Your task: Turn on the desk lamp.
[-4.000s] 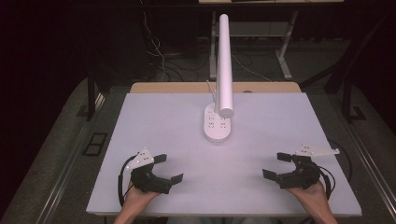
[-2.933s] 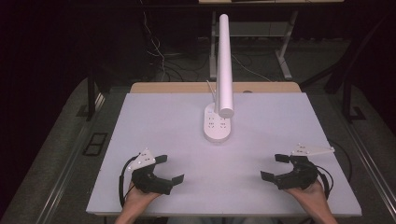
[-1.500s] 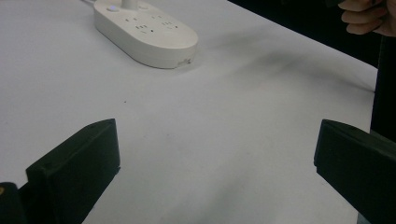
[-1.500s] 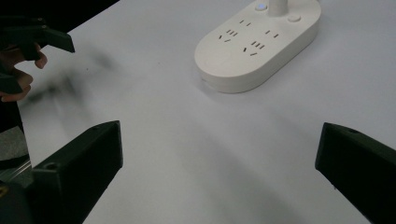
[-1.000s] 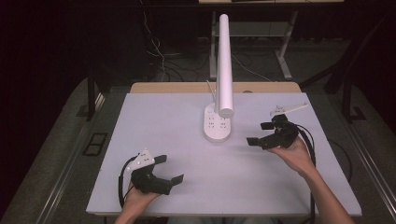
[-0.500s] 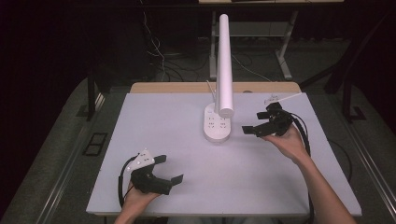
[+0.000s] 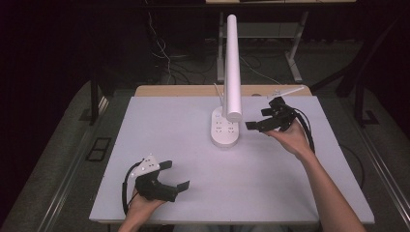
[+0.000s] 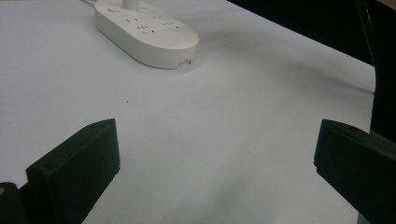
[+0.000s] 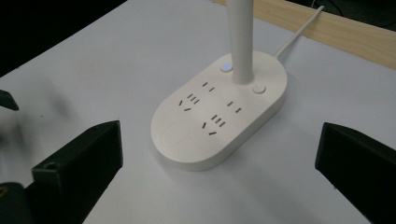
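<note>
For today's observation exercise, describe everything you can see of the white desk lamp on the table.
The desk lamp is white, apparently matte plastic. Its oval base lies flat on the white table and carries socket slots and two round buttons, one glowing bluish. A slim stem rises from the base's far end to a long tubular head. A white cable leads off behind. The open right gripper is near, not touching.

A white desk lamp (image 7: 231, 72) stands upright at the table's 12 o'clock, its oval base (image 9: 219, 116) dotted with socket slots, two round buttons flanking the slim stem.
</note>
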